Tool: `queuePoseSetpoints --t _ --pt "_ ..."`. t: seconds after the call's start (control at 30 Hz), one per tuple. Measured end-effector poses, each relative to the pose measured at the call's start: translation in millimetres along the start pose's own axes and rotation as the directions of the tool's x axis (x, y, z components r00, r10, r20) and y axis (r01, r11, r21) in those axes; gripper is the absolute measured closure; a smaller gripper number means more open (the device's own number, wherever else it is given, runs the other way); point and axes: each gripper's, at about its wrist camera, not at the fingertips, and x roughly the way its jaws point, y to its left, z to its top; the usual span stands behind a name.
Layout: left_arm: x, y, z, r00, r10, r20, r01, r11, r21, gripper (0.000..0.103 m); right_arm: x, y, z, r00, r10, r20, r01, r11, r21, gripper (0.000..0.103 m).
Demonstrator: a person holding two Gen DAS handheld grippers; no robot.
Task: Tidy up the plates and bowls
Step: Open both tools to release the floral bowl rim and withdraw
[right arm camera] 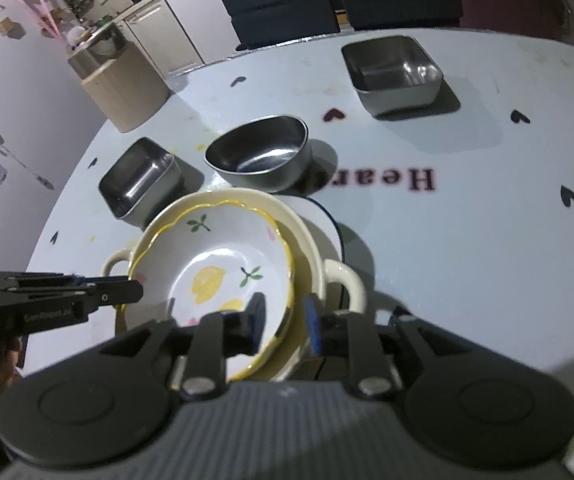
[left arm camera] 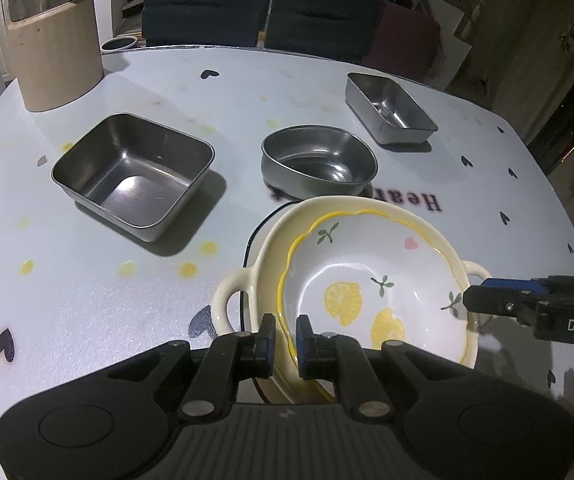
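Left wrist view shows the left gripper [left arm camera: 286,336] clenched on the near rim of the lemon bowl [left arm camera: 371,284], its pads pressing the scalloped yellow edge from both sides. That lemon bowl sits nested inside a cream two-handled bowl [left arm camera: 247,280], which itself rests on a white plate [left arm camera: 257,232] with a dark rim. The stack stands on the pale table [left arm camera: 107,280] printed with small hearts and yellow dots.

Beyond the lemon bowl, just behind the stack, stands a round steel bowl [left arm camera: 319,162]. Left of the lemon bowl and well apart lies a big square steel tray [left arm camera: 133,174]; far behind the lemon bowl to the right sits a smaller steel tray [left arm camera: 389,108]. A tall beige canister [left arm camera: 57,52] stands far off at the back left of the lemon bowl.

Right wrist view shows the right gripper [right arm camera: 285,326] straddling the opposite rim of the lemon bowl [right arm camera: 211,264], its jaws parted: one finger inside the bowl, the other outside, neither pad pressing the rim. The left gripper [right arm camera: 127,292] reaches in from the left edge of that view, at the lemon bowl's rim.
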Motion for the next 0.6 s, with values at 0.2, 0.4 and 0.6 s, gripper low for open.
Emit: queuePoseSetpoints --t 0.2,0.4,0.6 --pt "-12.5 -0.7 0.9 1.000 -0.014 0.028 0.013 1.000 0.018 0.062 -8.6 -1.2 -0.8 1.000 0.010 0.023 -0.009 1.000 -0.017 0.061" --pt "-43.9 7.7 13.9 0.987 -0.003 0.158 -0.004 0.999 0.044 0.023 -18.9 4.4 3.8 0.996 0.018 0.086 -0.015 0.999 -0.032 0.048" --pt "-65.1 24.5 31.5 0.961 0.037 0.273 -0.057 0.996 0.064 0.005 -24.3 19.4 16.4 0.984 0.025 0.174 -0.017 0.999 -0.045 0.022"
